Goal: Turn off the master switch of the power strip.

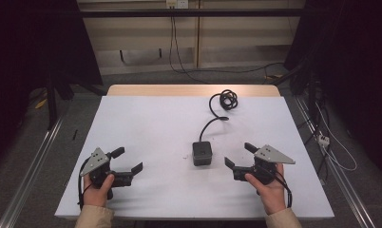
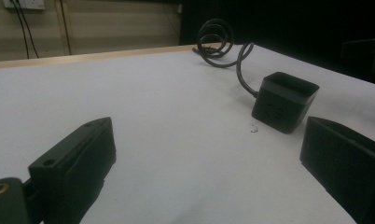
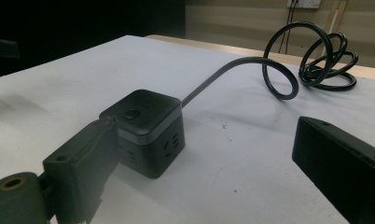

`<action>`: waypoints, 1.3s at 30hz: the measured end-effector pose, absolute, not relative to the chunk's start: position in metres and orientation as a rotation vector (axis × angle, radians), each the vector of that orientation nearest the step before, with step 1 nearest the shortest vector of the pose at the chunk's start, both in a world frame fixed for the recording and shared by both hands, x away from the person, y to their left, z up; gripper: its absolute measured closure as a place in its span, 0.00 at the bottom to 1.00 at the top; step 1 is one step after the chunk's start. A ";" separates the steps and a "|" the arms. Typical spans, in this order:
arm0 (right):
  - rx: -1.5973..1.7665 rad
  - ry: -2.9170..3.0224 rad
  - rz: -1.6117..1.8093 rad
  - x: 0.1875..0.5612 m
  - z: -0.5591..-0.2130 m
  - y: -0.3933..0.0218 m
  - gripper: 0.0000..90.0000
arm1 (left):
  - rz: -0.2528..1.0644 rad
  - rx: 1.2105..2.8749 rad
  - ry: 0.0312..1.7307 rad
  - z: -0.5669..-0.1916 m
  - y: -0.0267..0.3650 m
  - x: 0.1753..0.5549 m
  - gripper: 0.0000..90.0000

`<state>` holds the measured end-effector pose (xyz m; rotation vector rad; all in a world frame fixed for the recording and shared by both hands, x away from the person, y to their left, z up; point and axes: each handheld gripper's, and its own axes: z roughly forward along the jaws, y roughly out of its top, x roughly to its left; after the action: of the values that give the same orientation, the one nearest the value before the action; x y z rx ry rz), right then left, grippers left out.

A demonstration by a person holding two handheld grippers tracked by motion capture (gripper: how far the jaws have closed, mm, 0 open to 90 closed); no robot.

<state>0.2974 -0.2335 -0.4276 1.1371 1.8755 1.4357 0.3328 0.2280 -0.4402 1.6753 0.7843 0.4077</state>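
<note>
Where the white table [image 1: 146,118] is viewed from above, a black cube-shaped power socket [image 1: 202,153] is seen standing slightly right of the middle, nearer the near edge than the far one. Its black cable [image 1: 225,100] is led toward the far edge and ends in loose coils close to the bare wooden strip there. The top face alone is presented by the high view; in the right gripper view a small button on top of the cube [image 3: 146,128] and slots in its side are made out, and the cable [image 3: 311,58] is shown arching up off the surface in standing loops. A side with slots is likewise shown in the left gripper view [image 2: 284,101], along with a small pale speck on the table beside it.

The right gripper [image 1: 240,155] is held just right of the cube, jaws spread wide and nothing between them. The left gripper [image 1: 128,160] is held near the near left corner, well apart from the cube, jaws likewise spread and empty. Each gripper is held by a hand [image 1: 271,187] entering from the near edge.
</note>
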 end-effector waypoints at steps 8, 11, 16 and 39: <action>1.142 1.886 1.448 0.301 -0.427 -0.231 0.08 | 0.408 1.682 0.782 -0.440 0.227 0.333 0.03; 1.143 1.883 1.453 0.302 -0.426 -0.230 0.09 | 0.406 1.679 0.780 -0.440 0.227 0.333 0.03; 1.137 1.887 1.457 0.304 -0.425 -0.229 0.09 | 0.408 1.680 0.782 -0.440 0.227 0.333 0.03; 1.115 1.917 1.472 0.312 -0.422 -0.219 0.11 | 0.417 1.680 0.783 -0.441 0.230 0.330 0.03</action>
<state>0.3117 -0.2189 -0.4221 1.1147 1.9174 1.4719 0.3300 0.2303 -0.4406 1.6801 0.7825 0.4170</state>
